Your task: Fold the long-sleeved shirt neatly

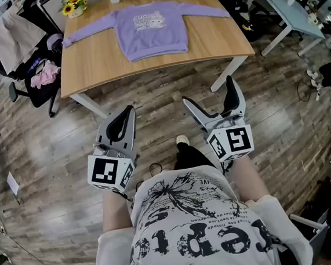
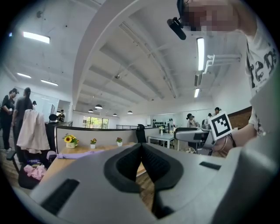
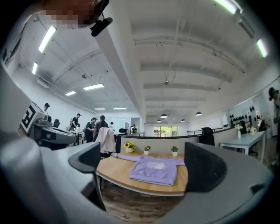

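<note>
Open floor (image 1: 151, 101) before the table (image 1: 89, 66), flower pots (image 1: 74, 6) along its far edge — chair (image 1: 41, 94) crowding the left end

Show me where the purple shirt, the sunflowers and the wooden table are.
purple shirt (image 1: 150, 34), head view, middle of its chest.
sunflowers (image 1: 73, 6), head view, the yellow blooms.
wooden table (image 1: 98, 65), head view, bare top left of the shirt.

We hold both grippers level, low in front of our body. Our left gripper (image 1: 130, 110) points toward 1 o'clock, its jaws pressed together with nothing between them. Our right gripper (image 1: 208, 91) points toward 12 o'clock, its jaws spread wide and empty. Our left forearm (image 1: 116, 208) and right forearm (image 1: 250, 176) reach forward, bare, from loose pale sleeves.
</note>
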`<state>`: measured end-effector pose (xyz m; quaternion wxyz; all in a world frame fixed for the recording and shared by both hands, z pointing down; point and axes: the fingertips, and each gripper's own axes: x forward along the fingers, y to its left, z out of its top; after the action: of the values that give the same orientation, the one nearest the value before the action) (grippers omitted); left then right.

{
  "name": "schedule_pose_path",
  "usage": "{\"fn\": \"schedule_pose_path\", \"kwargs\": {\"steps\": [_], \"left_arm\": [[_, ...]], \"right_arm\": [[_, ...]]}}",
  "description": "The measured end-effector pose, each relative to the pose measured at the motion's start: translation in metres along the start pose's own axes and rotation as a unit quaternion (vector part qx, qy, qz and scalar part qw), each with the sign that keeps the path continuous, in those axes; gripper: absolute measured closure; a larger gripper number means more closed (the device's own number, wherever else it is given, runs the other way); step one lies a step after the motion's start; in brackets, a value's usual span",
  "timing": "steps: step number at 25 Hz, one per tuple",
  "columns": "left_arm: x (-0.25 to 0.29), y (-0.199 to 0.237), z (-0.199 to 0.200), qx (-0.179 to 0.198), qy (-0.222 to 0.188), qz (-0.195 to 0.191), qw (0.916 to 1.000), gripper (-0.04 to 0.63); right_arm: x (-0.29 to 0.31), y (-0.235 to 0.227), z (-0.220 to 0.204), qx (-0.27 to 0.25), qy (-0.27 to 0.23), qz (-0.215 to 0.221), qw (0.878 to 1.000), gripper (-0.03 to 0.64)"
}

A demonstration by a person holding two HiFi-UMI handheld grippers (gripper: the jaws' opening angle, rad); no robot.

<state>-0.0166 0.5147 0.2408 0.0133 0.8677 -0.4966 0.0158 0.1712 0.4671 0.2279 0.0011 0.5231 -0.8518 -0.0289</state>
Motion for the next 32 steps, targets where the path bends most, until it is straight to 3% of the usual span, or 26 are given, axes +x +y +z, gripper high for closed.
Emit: {"fn": "schedule_pose_path", "kwargs": {"steps": [7,16,23,32], "left_arm": [[0.077,0.034,-0.020,0.003,0.013,0.030,0.9995,0.591],[0.265,0.073,0.011,0.025,0.005,0.037,0.9990,0.591],[0.385,0.100,0.015,0.026,0.003,0.031,0.9992,0.591],[0.505,0.104,-0.009,0.016,0.037,-0.037,0.9985,0.591]], "right_arm": [[0.077,-0.049,-0.031,0.008,0.006,0.033,0.999,0.029],[0.230,-0.174,-0.034,-0.021,0.033,0.097,0.995,0.040],[0.315,-0.269,-0.054,-0.015,0.063,0.081,0.995,0.040],[0.370,-0.355,-0.104,0.010,0.128,0.027,0.991,0.051]]}}
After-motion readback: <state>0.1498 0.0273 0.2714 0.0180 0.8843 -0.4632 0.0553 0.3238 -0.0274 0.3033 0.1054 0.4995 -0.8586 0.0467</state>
